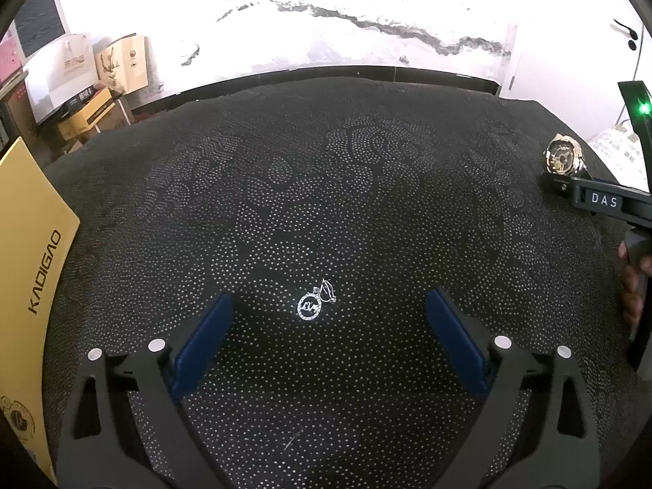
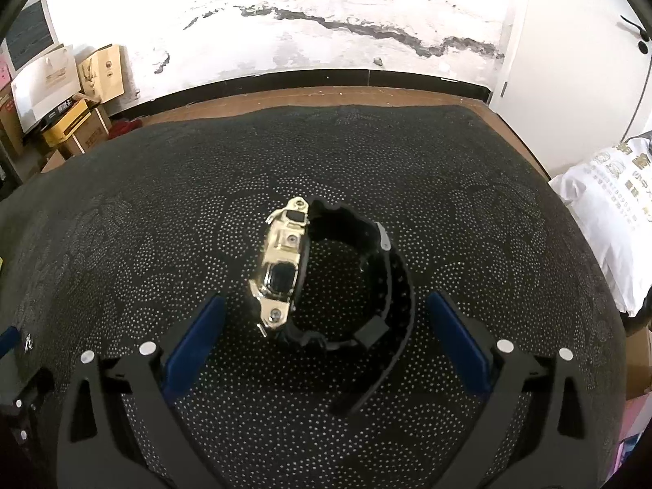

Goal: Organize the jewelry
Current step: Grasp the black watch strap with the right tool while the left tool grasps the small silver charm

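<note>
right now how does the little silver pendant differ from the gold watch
The pendant is a thin silver ring charm lying flat; the watch is a chunky gold case standing on edge. The pendant is far smaller and has no band; the watch has a black looped strap. Both rest on the dotted black cloth, each ahead of an open gripper.

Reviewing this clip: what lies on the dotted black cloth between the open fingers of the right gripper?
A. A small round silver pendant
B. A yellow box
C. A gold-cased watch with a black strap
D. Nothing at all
C: the right wrist view shows the gold-cased watch resting on its side on the black cloth, between the spread fingers of the right gripper, untouched by either pad.
</note>
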{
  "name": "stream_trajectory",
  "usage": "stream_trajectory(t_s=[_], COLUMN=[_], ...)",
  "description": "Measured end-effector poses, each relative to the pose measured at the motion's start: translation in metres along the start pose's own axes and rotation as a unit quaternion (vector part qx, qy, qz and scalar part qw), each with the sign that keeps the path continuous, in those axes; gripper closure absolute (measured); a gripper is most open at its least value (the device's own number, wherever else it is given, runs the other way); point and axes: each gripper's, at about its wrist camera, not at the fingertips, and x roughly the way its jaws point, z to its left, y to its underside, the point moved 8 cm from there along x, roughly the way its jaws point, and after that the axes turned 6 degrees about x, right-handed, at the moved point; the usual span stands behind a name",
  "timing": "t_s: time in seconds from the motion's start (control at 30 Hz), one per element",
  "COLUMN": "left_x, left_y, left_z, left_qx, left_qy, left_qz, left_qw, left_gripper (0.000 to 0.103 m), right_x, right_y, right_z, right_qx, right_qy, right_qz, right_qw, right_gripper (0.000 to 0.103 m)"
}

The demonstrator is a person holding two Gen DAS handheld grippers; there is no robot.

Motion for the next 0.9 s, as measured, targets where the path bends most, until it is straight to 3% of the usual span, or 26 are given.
stream_trajectory(t_s=[0.07,0.13,0.2,0.27,0.3,0.33,0.37,0.43,0.9], left_x=[-0.001,-0.004,-0.006,-0.007,-0.008,-0.009,-0.009,-0.01,-0.016], left_y=[-0.001,-0.002,-0.001,-0.002,-0.003,-0.003,-0.003,-0.003,-0.003], left_z=[0.001,0.002,0.003,0.003,0.001,-0.001,-0.002,-0.001,-0.002], left_qx=[-0.002,-0.005,-0.007,-0.005,0.0,0.003,0.004,0.002,0.001], left_qy=[-0.003,-0.008,-0.012,-0.015,-0.016,-0.016,-0.018,-0.017,-0.016], left_qz=[-0.004,-0.01,-0.012,-0.015,-0.018,-0.019,-0.019,-0.019,-0.015], left_qw=[1.0,0.9999,0.9998,0.9998,0.9997,0.9997,0.9997,0.9997,0.9998], left_gripper=[0.021,0.039,0.043,0.057,0.073,0.081,0.085,0.093,0.094], right_x=[-0.002,-0.005,-0.006,-0.007,-0.007,-0.008,-0.009,-0.01,-0.021], right_y=[0.001,0.002,0.003,0.004,0.003,0.003,0.003,0.002,0.0], right_z=[0.004,0.007,0.008,0.007,0.007,0.006,0.005,0.0,0.007], right_qx=[-0.012,-0.019,-0.02,-0.02,-0.021,-0.02,-0.018,-0.019,-0.024], right_qy=[-0.009,-0.014,-0.016,-0.018,-0.018,-0.017,-0.017,-0.02,-0.017], right_qz=[-0.003,-0.003,-0.003,-0.003,-0.003,-0.004,-0.004,-0.006,-0.01], right_qw=[1.0,1.0,1.0,1.0,1.0,1.0,1.0,1.0,1.0], right_gripper=[0.018,0.023,0.025,0.026,0.028,0.031,0.032,0.044,0.049])
